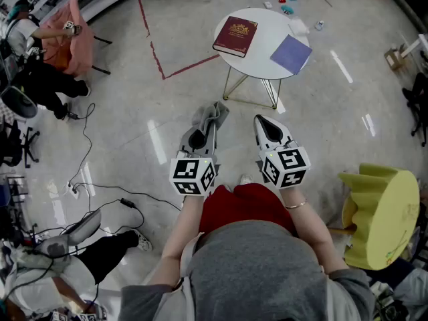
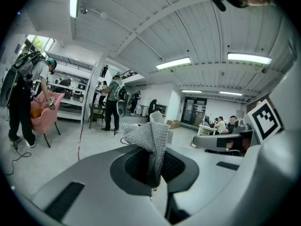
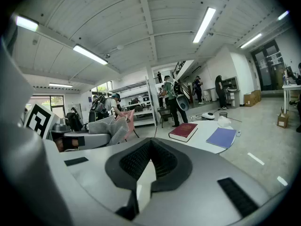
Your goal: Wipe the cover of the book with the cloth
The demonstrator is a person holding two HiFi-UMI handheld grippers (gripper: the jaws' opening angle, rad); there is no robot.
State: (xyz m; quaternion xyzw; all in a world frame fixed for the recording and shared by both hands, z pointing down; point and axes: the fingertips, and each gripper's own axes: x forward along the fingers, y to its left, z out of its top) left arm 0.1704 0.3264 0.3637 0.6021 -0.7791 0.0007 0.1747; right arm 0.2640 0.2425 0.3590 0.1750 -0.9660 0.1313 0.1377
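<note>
A dark red book (image 1: 235,36) lies on a round white table (image 1: 264,19) ahead of me, beside a purple notebook (image 1: 291,53). Both my grippers are held close to my body, well short of the table. My left gripper (image 1: 204,129) is shut on a grey cloth (image 1: 212,116), which sticks up between its pads in the left gripper view as a folded bunch (image 2: 153,138). My right gripper (image 1: 266,124) is shut with nothing in it; its view shows the book (image 3: 183,131) and notebook (image 3: 222,137) on the table (image 3: 202,144) beyond the jaws.
A yellow stool (image 1: 381,212) stands at my right. Cables (image 1: 87,179) run over the floor at the left, near seated people and a pink chair (image 1: 73,39). Red tape lines (image 1: 167,69) mark the floor before the table. A white tissue (image 1: 299,25) lies on the table.
</note>
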